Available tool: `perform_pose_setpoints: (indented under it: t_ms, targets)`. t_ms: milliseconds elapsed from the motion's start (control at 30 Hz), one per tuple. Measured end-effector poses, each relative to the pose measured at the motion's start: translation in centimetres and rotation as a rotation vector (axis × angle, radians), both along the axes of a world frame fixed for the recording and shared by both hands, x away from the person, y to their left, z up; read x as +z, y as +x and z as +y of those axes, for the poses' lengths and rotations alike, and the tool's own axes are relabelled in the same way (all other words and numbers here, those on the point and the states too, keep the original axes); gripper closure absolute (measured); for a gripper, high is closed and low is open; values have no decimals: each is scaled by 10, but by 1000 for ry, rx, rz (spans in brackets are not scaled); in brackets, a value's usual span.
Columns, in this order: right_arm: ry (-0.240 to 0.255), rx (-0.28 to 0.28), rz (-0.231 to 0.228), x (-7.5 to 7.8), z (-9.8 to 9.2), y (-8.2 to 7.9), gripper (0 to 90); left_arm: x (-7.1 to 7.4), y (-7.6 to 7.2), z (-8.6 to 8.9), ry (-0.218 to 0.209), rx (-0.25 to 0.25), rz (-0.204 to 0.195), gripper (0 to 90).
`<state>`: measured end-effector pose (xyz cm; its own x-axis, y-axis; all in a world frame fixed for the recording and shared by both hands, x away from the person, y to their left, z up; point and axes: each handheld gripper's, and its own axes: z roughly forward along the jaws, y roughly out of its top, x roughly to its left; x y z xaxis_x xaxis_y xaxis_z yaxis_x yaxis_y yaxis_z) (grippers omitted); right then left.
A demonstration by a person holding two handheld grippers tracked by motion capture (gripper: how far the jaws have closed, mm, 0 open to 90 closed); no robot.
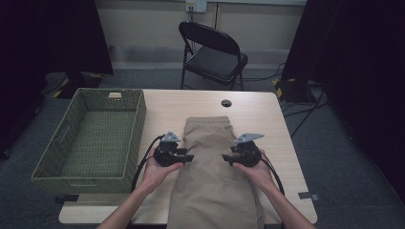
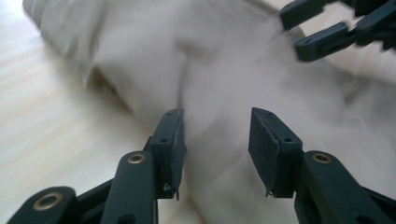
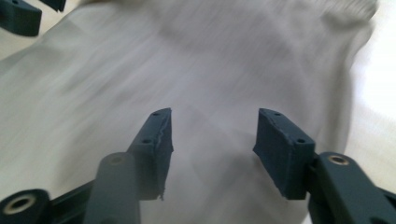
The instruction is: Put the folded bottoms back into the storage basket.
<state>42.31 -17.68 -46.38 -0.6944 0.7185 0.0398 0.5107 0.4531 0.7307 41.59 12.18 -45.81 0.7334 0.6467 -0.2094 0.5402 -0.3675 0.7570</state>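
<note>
A folded tan garment (image 1: 210,167) lies lengthwise on the wooden table (image 1: 162,105) and hangs over its near edge. My left gripper (image 1: 191,157) is at the garment's left edge and my right gripper (image 1: 224,158) is over its middle, their tips facing each other. In the left gripper view my left gripper (image 2: 215,135) is open just above the cloth (image 2: 219,60), nothing between the pads; the right gripper (image 2: 299,32) shows at the top right. In the right gripper view my right gripper (image 3: 212,135) is open over blurred cloth (image 3: 210,60), with nothing between the pads either.
A green woven basket (image 1: 138,119) with nothing in it stands on the table's left part, close to the left hand. A round cable hole (image 1: 226,103) sits near the far edge. A black folding chair (image 1: 215,52) stands beyond the table.
</note>
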Motion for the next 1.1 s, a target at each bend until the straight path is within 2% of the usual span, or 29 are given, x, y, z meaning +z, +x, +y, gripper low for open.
perform_pose_setpoints:
  t_ms: [33,67,100,233,267,367,433,500,600,700,800,867,967,1033,1100]
  targets:
    - [5,-10,4,-2,3,9,477,-6,12,-8,-1,20,-1,562]
    - [-2,-11,9,-4,4,12,479,-9,15,-10,11,18,6,562]
    - [-13,-18,9,-6,6,15,484,-15,18,-14,48,13,7,562]
    - [-59,4,48,-22,10,19,510,-33,20,-19,99,8,32,562]
    - [-69,15,53,-24,10,17,509,-35,17,-18,102,7,19,561]
    - [-44,32,76,-25,6,12,508,-36,14,-16,80,11,22,561]
    - [-31,40,95,-25,2,8,497,-36,9,-16,90,-8,21,560]
    - [-50,59,92,-25,-1,2,495,-35,2,-16,93,-27,26,560]
    - [-69,78,67,-25,-1,-12,487,-34,-11,-16,93,-51,42,560]
    - [-94,104,72,-24,0,-28,485,-29,-22,-17,127,-96,87,560]
    - [-115,112,78,-22,1,-41,489,-22,-29,-13,81,-115,84,561]
    - [-107,119,82,-22,0,-47,486,-11,-23,-10,33,-86,54,561]
    - [-78,115,104,-19,-2,-40,478,2,-7,-11,7,-59,15,561]
    - [-39,69,67,-9,-3,-32,458,6,1,-15,-7,-53,-10,560]
    - [5,41,40,2,-3,-22,456,0,13,-20,9,-36,2,558]
